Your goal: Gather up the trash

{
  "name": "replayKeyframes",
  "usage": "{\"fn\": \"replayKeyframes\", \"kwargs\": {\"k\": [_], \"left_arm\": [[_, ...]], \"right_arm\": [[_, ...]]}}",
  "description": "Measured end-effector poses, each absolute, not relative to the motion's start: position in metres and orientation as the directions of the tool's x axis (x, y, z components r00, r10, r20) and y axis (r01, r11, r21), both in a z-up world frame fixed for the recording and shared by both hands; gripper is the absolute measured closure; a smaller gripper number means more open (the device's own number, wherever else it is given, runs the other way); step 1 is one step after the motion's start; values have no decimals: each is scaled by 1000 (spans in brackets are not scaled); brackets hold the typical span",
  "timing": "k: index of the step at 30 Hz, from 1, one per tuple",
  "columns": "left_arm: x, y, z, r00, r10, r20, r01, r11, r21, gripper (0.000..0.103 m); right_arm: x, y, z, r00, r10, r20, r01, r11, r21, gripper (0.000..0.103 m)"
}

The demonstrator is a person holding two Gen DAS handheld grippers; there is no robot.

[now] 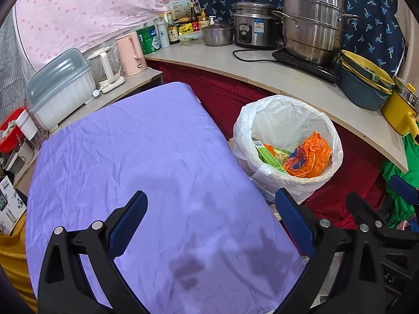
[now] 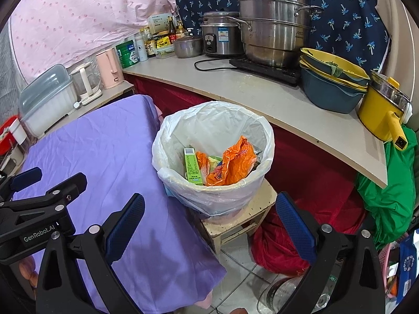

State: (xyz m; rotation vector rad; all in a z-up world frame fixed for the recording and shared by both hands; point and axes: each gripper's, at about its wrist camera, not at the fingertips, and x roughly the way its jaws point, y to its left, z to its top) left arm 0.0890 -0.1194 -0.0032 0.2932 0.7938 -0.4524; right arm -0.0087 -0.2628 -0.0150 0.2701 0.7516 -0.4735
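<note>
Left gripper point(image 1: 210, 225), lower centre of its view, jaws spread wide and carrying nothing, poised above the purple cloth point(image 1: 146, 162) covering the table; right gripper point(image 2: 209, 225), lower centre of its own view, likewise released and empty, aimed toward the lined bin point(image 2: 213, 154); both tools appear parked clear of the bin, probably because nothing remains on the cloth to gather. The bin stands on a small stool point(image 2: 235, 225) just beside the table's edge, within easy reach; inside lie the collected trash, an orange plastic bag point(image 2: 233, 164) crumpled against a green carton point(image 2: 192, 166) standing nearly upright.
</note>
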Motion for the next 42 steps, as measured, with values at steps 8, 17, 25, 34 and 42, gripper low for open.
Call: {"fn": "replayKeyframes", "kwargs": {"k": [8,17,25,34,42], "left_arm": [[87,-121,-3,614,-281,-737,496,865,84,10],[82,-124,0,614,-292,-734,507,858,82,10],[79,-125,1,618,-288,-731,502,861,86,10],[77,-118,4,626,-270,-732,474,877,82,10],[76,-116,1,626,-256,-737,461,883,85,10]], "right_arm": [[-12,-264,-17,629,-319,-709,511,857,68,6],[-16,-267,-16,627,-323,-709,518,853,70,6],[-19,-265,-16,633,-321,-705,514,855,72,6],[-17,-258,-14,643,-305,-702,492,867,74,6],[-17,-257,-16,645,-299,-703,487,870,76,6]]}}
